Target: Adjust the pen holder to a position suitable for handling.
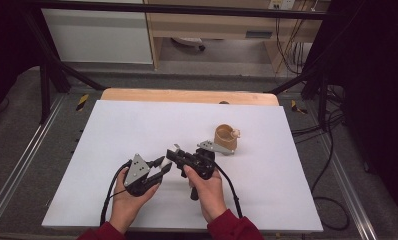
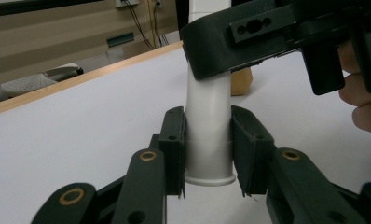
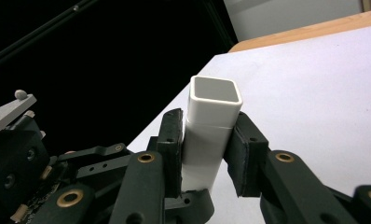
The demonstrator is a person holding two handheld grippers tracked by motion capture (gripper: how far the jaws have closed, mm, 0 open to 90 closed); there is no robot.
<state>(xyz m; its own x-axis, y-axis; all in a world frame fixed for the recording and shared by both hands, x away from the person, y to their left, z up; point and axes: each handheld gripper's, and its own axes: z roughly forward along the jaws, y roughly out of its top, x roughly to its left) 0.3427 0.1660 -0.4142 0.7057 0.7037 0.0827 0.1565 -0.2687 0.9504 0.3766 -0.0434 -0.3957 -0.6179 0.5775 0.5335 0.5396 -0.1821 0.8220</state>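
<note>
I've got both claws clamped on the white tube (image 2: 209,135): left claw (image 2: 208,140) grips the round end, right claw (image 3: 207,144) the square end, so it hangs between them above the bench (image 1: 137,130), probably ready for twisting.

My two hand-held grippers and sleeves: black, grey, brass, dark red.

I wear dark red sleeves (image 1: 227,225) on both arms. My left gripper (image 1: 160,167) is black with a grey three-cornered plate (image 1: 137,167) on top and a black cable (image 1: 109,190) trailing from it. My right gripper (image 1: 173,152) is black, with its own grey plate (image 1: 212,146) and black cable (image 1: 232,192). The jaw links carry brass-ringed pivots (image 2: 147,156) and small screw holes; the pads (image 3: 172,140) are flat black blocks.
</note>
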